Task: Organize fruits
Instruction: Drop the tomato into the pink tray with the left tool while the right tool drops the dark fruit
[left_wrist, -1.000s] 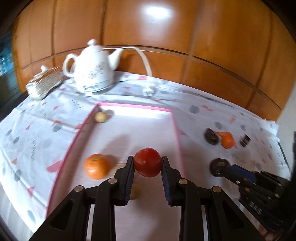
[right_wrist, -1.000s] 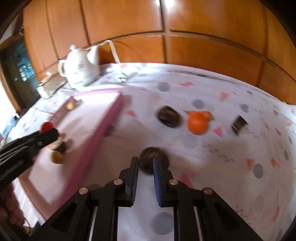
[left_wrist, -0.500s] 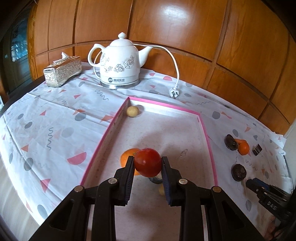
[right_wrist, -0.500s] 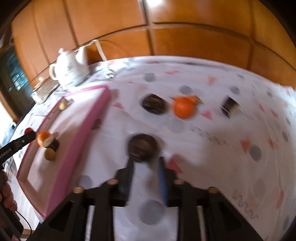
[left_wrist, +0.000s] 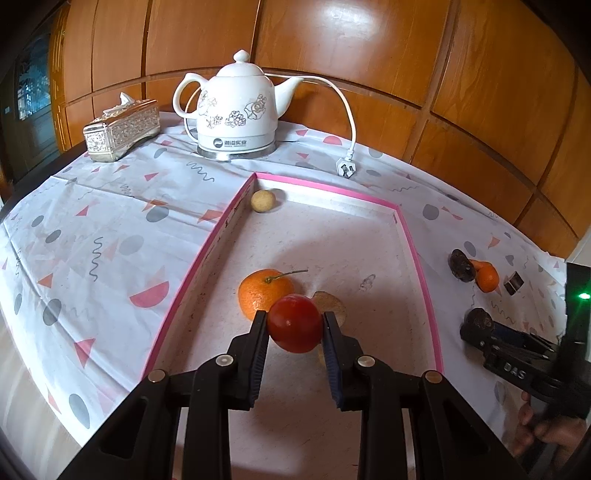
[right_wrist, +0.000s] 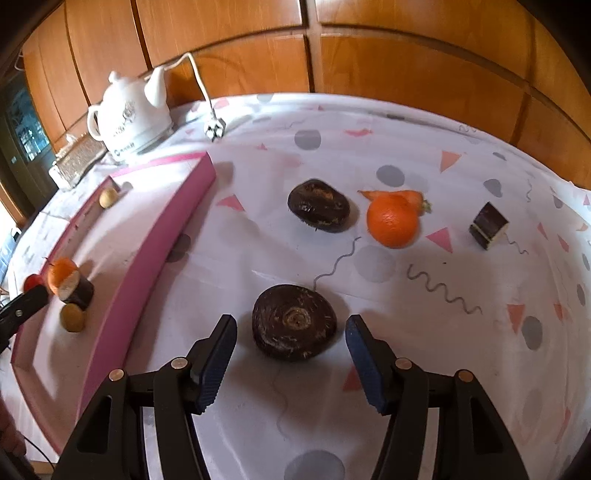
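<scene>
My left gripper (left_wrist: 294, 320) is shut on a red round fruit (left_wrist: 295, 332), held just above the floor of the pink-rimmed tray (left_wrist: 419, 258). An orange with a stem (left_wrist: 260, 291) lies in the tray right behind it, and a small pale yellow fruit (left_wrist: 262, 200) sits in the far corner. On the cloth to the right, my right gripper (right_wrist: 291, 320) has its jaws opening on either side of a dark brown round fruit (right_wrist: 293, 321), with a gap at each pad. A second dark fruit (right_wrist: 318, 205) and an orange (right_wrist: 392, 220) lie farther back.
A white kettle (left_wrist: 236, 110) with its cord and plug (left_wrist: 346, 168) and a tissue box (left_wrist: 122, 129) stand at the back. A carrot piece (right_wrist: 410, 195) and a small dark block (right_wrist: 488, 225) lie on the cloth. The tray's pink wall (right_wrist: 166, 236) rises left of my right gripper.
My right gripper's jaws went from shut to spread and now flank the dark fruit. My left gripper kept its grip on the red fruit, and its view shifted left over the tray.
</scene>
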